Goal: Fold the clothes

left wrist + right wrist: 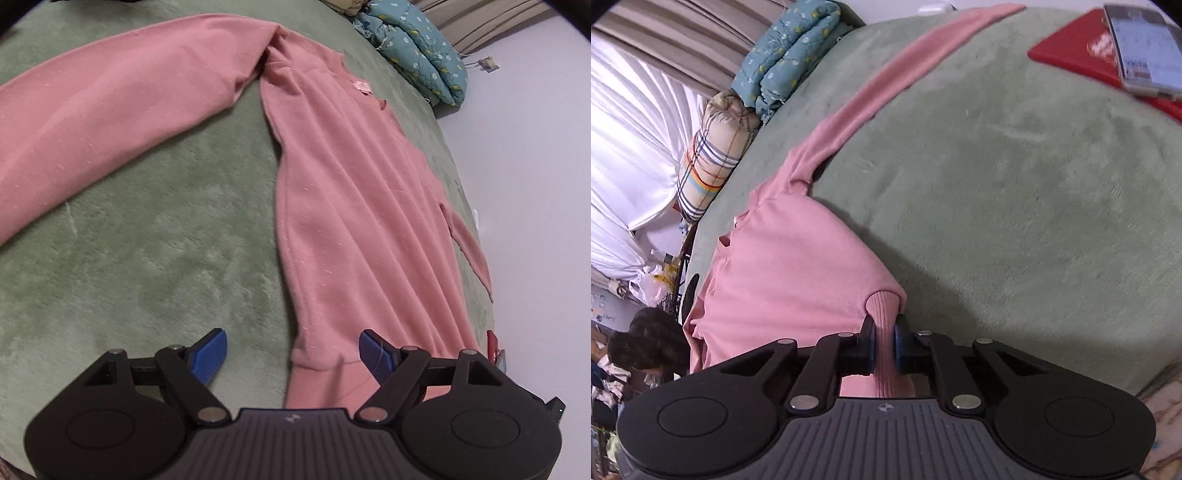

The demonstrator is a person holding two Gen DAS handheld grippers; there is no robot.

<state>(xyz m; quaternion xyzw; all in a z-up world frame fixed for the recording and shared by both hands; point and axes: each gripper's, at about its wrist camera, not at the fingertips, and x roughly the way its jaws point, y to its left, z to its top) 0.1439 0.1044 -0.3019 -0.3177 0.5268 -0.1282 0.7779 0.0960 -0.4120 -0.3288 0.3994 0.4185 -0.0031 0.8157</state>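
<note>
Pink sweatshirt [354,206] lies spread on the green bed [147,258]. The right tool [884,341] pinches its ribbed hem; the left tool [293,354] gapes at the other corner and should bite squarely there.

- Your green plush bed [1015,192] carries pink sweatshirt [332,206], sleeve out toward 10 o'clock.
- Red book [1071,48] w/ phone [1145,44] on top, 1 o'clock in right wrist view.
- Teal quilt [417,48] at 1 o'clock edge, left wrist view.

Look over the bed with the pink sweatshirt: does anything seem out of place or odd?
Yes. A red book with a phone on top sits on the green blanket, in the folding area near the pink sweatshirt. Nothing looks spilled or damaged.
</note>
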